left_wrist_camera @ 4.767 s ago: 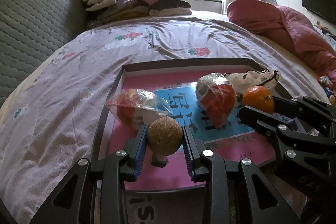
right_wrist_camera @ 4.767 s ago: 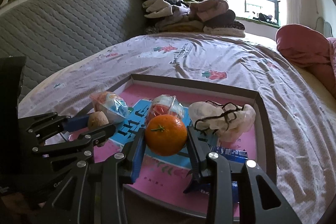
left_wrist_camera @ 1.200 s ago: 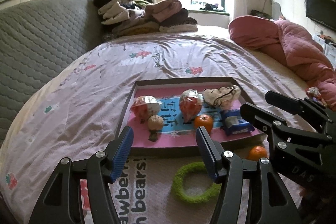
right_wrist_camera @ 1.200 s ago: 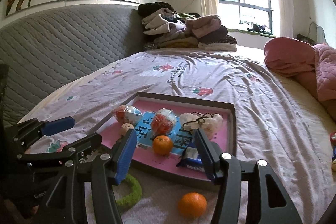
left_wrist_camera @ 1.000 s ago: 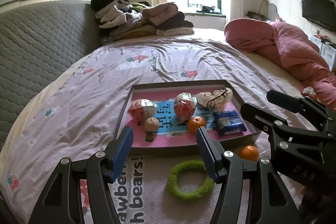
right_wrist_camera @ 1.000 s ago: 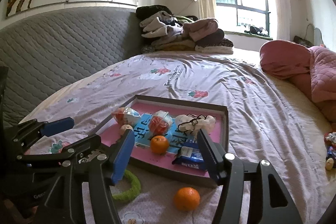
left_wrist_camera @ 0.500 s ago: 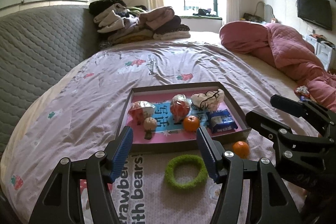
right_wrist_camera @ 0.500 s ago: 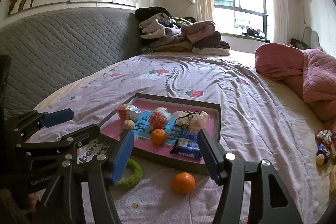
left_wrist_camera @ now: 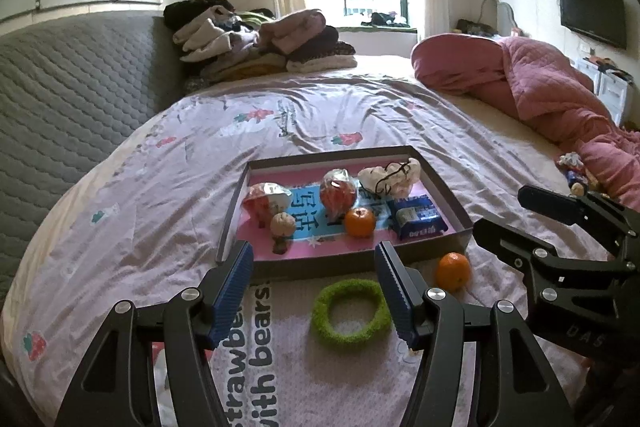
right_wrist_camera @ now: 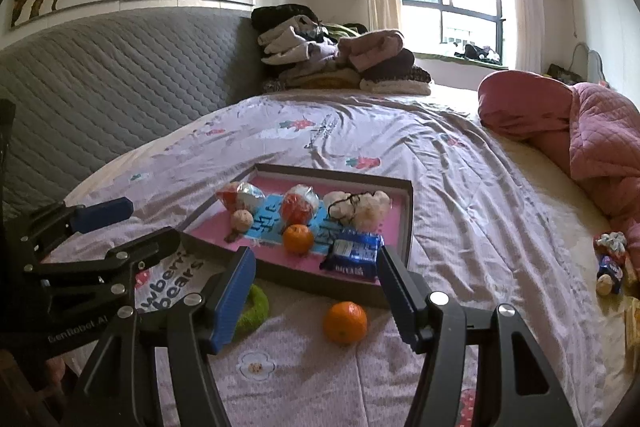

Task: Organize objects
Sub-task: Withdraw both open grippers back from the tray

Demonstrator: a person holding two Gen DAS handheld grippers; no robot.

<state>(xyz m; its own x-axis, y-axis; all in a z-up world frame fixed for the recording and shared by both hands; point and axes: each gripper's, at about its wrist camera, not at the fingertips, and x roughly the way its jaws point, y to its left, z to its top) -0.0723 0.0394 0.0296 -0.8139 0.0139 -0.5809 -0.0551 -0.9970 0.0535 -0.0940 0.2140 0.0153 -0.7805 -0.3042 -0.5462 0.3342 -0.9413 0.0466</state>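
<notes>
- Headboard (left_wrist_camera: 60,95): grey and quilted, along the left edge of the bed (left_wrist_camera: 132,195).
- Left gripper (left_wrist_camera: 316,291): jaws spread wide, nothing between them, held over the near bedsheet in front of the tray (left_wrist_camera: 236,219).
- Tray: shallow, dark-rimmed with a pink floor, lying on the bed in the middle of both views.
- In the tray, from its left end:
  - a wrapped snack (left_wrist_camera: 266,197) in clear plastic;
  - a walnut (left_wrist_camera: 283,224) just in front of it;
  - a red bagged item (left_wrist_camera: 338,193) near the centre;
  - an orange (left_wrist_camera: 360,222) just in front of that;
  - a white cloth (left_wrist_camera: 390,177) with dark cord in the far right corner;
  - a blue packet (left_wrist_camera: 418,219) in front of the cloth, by the right wall.
- Green ring (left_wrist_camera: 351,313): fuzzy, flat on the sheet just before the tray's near wall, outside it.
- Second orange (left_wrist_camera: 453,270): on the sheet to the right of the ring, close to the tray's near right corner, outside it.
- Right gripper (right_wrist_camera: 316,291): jaws spread wide and empty; in its own view the second orange shows on the sheet between them, untouched.
- Pink quilt (left_wrist_camera: 540,87): bunched on the far right of the bed.
- Folded clothes (left_wrist_camera: 260,43): piled at the far end, below the window.
</notes>
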